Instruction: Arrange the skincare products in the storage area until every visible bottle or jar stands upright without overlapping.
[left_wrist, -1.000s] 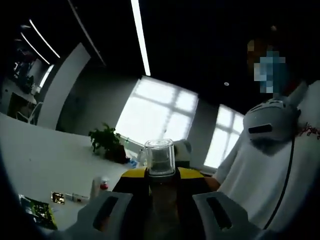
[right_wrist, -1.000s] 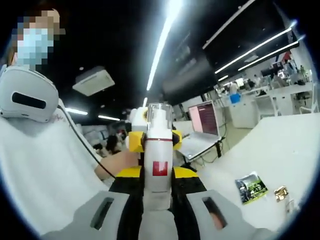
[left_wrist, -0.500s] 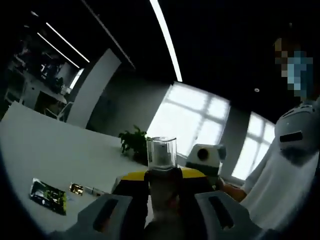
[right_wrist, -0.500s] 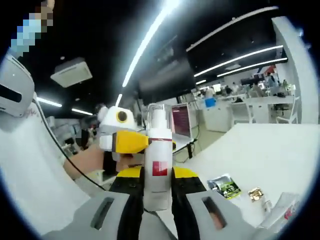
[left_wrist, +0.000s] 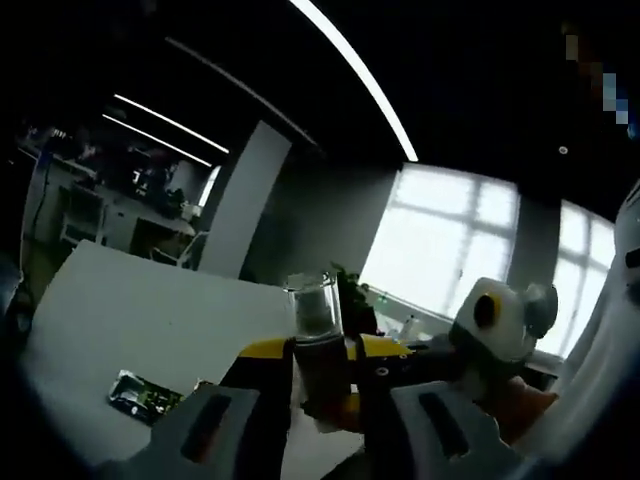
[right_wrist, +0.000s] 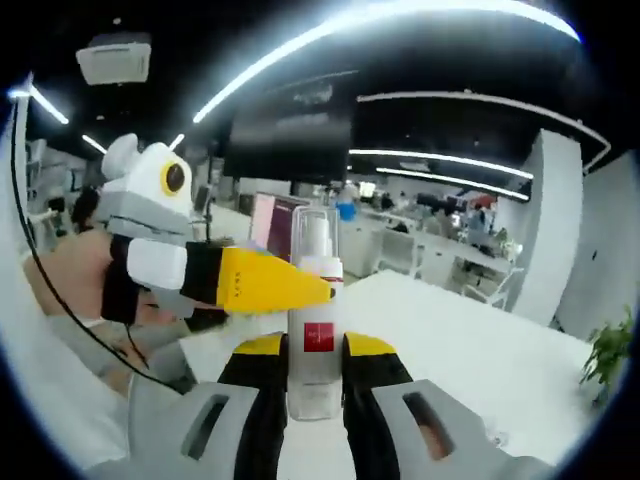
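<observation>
In the right gripper view a white pump bottle with a red label and a clear cap stands upright between my right gripper's jaws, which are shut on it. The left gripper reaches in from the left, and its yellow jaw tip meets the bottle's neck. In the left gripper view a backlit bottle with a clear cap is clamped in my left gripper. I cannot tell whether it is the same bottle. The right gripper shows at the right, held by a hand.
A white table spreads out below, with a green packet lying on it. A potted plant stands behind the bottle. In the right gripper view the white table continues, with a plant at the far right and office desks behind.
Both cameras have swung, so the room has shifted in each view. In the right gripper view the left gripper went from behind the bottle to its left, jaw tip now at the neck.
</observation>
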